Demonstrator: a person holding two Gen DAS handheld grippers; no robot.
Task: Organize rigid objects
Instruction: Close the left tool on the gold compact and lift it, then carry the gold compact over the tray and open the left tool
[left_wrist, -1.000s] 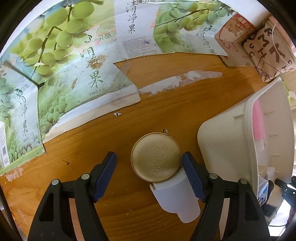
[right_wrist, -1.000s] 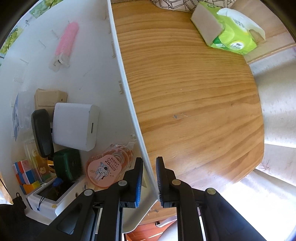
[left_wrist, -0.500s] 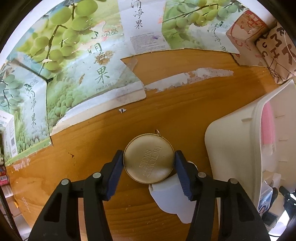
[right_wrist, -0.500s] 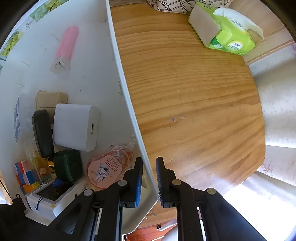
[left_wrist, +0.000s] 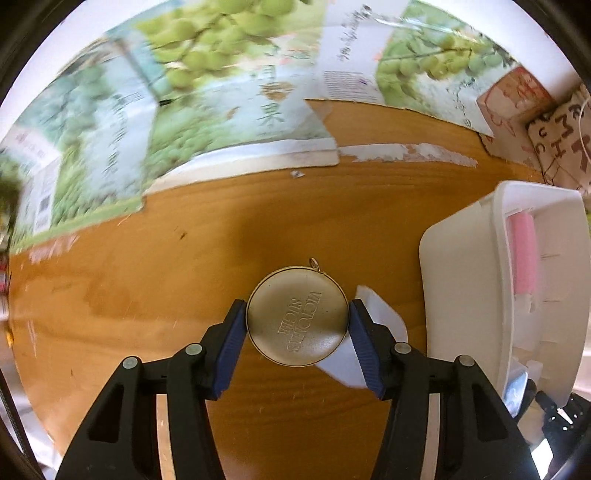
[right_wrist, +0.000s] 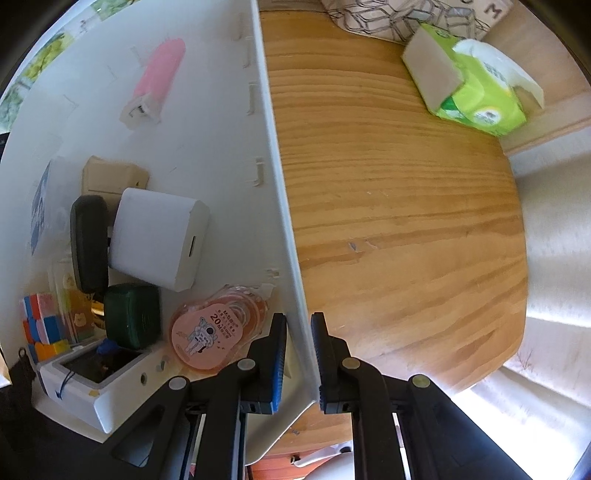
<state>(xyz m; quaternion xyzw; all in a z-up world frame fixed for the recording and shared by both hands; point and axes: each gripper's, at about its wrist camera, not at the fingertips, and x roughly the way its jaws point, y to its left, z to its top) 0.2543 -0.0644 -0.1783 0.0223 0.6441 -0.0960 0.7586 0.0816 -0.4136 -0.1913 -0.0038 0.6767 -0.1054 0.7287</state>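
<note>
In the left wrist view my left gripper (left_wrist: 297, 325) is shut on a round gold medal (left_wrist: 297, 315) with a small loop, its blue pads pressing both edges. The medal is held above the wooden table, with a white plastic piece (left_wrist: 373, 332) lying under and to its right. The white bin (left_wrist: 461, 266) stands to the right. In the right wrist view my right gripper (right_wrist: 298, 354) is shut on the white bin's wall (right_wrist: 280, 192), one finger inside and one outside. The bin holds a pink tube (right_wrist: 159, 77), a white box (right_wrist: 159, 236), a dark green case (right_wrist: 131, 314) and several other items.
Grape-printed cardboard sheets (left_wrist: 207, 110) lie at the back of the table. Patterned boxes (left_wrist: 554, 136) stand at the back right. A green tissue pack (right_wrist: 476, 88) lies at the far right of the table. The table's front edge (right_wrist: 480, 369) curves near the right gripper.
My left gripper closed onto the gold medal and lifted it off the white piece, moving up and back. The right gripper kept its hold on the bin wall.
</note>
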